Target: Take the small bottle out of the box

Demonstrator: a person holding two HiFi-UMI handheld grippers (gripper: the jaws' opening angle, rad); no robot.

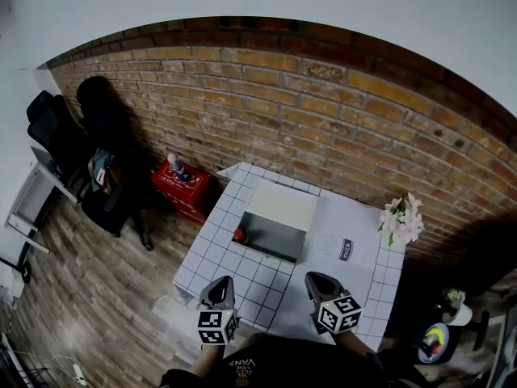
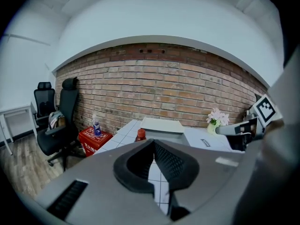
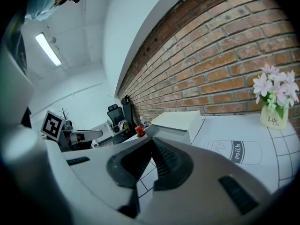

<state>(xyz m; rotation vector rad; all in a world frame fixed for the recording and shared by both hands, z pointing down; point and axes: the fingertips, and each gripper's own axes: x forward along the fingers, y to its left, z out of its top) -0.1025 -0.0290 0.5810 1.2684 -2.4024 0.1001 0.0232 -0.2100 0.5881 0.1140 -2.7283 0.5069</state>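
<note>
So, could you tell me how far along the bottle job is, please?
Done, by the look of it: the bottle stands on the table beside the box, at its left, not inside it. In hand: nothing; the left gripper and right gripper are both shut and empty, near the table's front edge. Left: nothing obvious, though the box's inside cannot be seen.

**Where the three cams are sitting**

The head cam is way up high, looking steeply down on the whole counter. The left gripper and right gripper sit at its bottom edge. The left gripper cam is low at the counter's near edge, facing straight across to the brick wall. The right gripper cam is just as low but angled left along that wall. All three catch the box, and each gripper cam also sees the other gripper.
</note>
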